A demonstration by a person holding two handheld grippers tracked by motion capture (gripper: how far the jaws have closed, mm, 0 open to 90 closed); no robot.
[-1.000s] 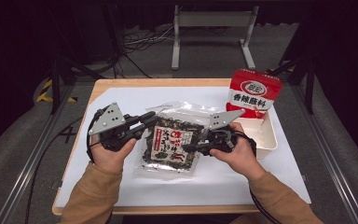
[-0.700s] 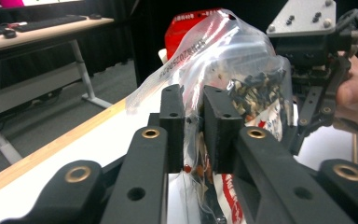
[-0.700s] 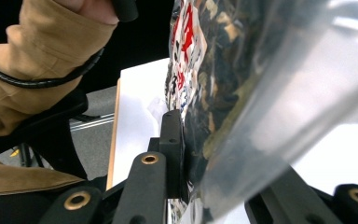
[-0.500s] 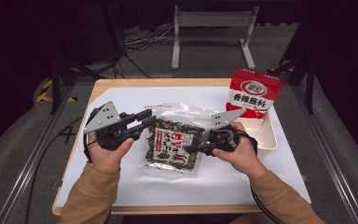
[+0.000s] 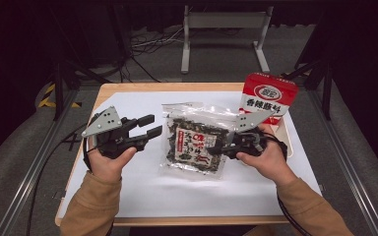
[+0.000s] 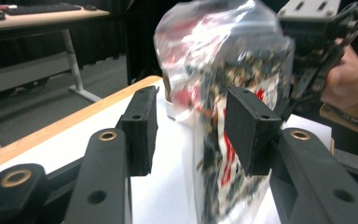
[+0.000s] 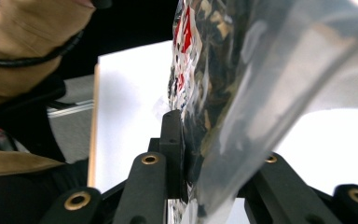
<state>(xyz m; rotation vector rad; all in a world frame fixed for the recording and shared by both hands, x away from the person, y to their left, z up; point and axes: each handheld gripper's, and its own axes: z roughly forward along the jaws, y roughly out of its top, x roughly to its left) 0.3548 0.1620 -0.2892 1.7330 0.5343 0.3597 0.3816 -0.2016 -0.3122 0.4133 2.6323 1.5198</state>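
Clear plastic seaweed bag [image 5: 195, 144] sits mid-table on the white sheet [image 5: 128, 105], just left of the red carton [image 5: 267, 96]. Your right gripper [image 5: 216, 149] is clamped on the bag's right edge; in the right gripper view the film is pinched flat between its pads. Your left gripper [image 5: 147, 126] stands just left of the bag, jaws having just been opening, now parted and clear of it, nothing held.
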